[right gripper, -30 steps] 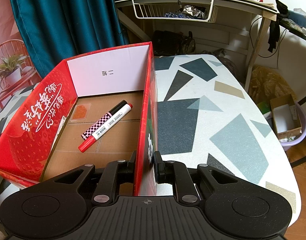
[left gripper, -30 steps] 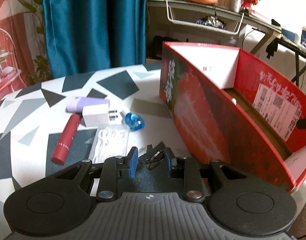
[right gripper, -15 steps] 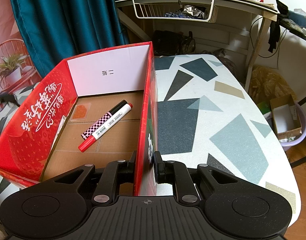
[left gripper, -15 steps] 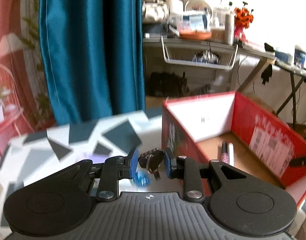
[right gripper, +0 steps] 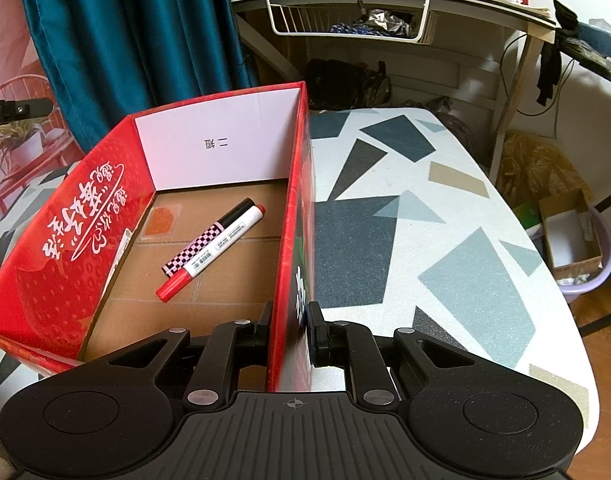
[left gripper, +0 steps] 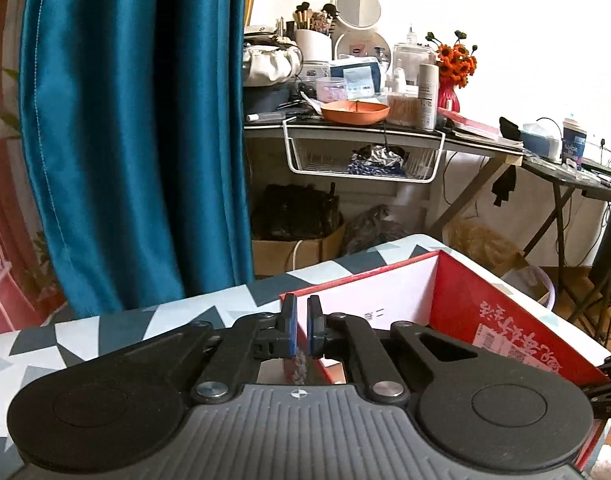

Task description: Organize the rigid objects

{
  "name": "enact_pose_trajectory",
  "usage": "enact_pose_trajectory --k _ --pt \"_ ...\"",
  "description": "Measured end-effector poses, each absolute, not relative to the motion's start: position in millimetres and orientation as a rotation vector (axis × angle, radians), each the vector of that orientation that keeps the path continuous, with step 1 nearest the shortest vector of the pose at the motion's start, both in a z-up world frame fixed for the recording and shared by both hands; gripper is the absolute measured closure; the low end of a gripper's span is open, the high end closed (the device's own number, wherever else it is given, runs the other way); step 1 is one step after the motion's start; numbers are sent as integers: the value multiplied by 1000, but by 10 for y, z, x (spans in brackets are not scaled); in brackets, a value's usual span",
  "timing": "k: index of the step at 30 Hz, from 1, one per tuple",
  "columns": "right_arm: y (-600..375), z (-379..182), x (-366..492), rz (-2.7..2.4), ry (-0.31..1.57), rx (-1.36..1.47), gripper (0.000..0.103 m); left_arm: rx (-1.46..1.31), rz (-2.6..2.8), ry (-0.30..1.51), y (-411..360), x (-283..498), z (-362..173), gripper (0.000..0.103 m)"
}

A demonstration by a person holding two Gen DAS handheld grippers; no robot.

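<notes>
The left hand-held gripper (left gripper: 300,322) is pressed together, empty, above the red cardboard box (right gripper: 77,248). The right hand-held gripper (right gripper: 291,330) pinches the box's side wall (two marker pens (right gripper: 215,246) lie inside).

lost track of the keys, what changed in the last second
The left gripper lifted off the table toward the red box. Its jaws, earlier around a key ring, have shut; only a blur shows below them. The right gripper stays clamped on the box wall; both markers unmoved.
</notes>
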State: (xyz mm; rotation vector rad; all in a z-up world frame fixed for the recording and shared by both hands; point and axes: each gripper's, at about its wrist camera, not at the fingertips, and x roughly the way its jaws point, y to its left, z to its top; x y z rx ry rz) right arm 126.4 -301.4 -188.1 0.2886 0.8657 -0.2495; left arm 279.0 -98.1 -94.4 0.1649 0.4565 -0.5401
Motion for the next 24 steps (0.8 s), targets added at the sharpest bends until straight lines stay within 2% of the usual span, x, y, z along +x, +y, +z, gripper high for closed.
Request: enact_pose_trajectory --k 5,11,19,21,22,24 --pt "-3017 -1882 1261 -248 866 287 89 103 -513 568 -782 2950 -1155 95" --pt "-3005 -1870 1276 -248 875 280 89 46 -539 771 -642 3085 -1789 93" --pt "-3000 -1862 1308 -247 887 269 89 174 -607 767 -791 3134 -2223 93" --pt "-2999 -1859 1310 -246 892 266 89 166 -623 756 -803 3200 -2284 87" --pt "-2997 -1858 1314 -247 894 264 89 153 -629 754 -812 3228 -2303 75" --pt "-2995 -1856 1318 -248 897 264 90 138 -608 740 -803 3291 -2327 70"
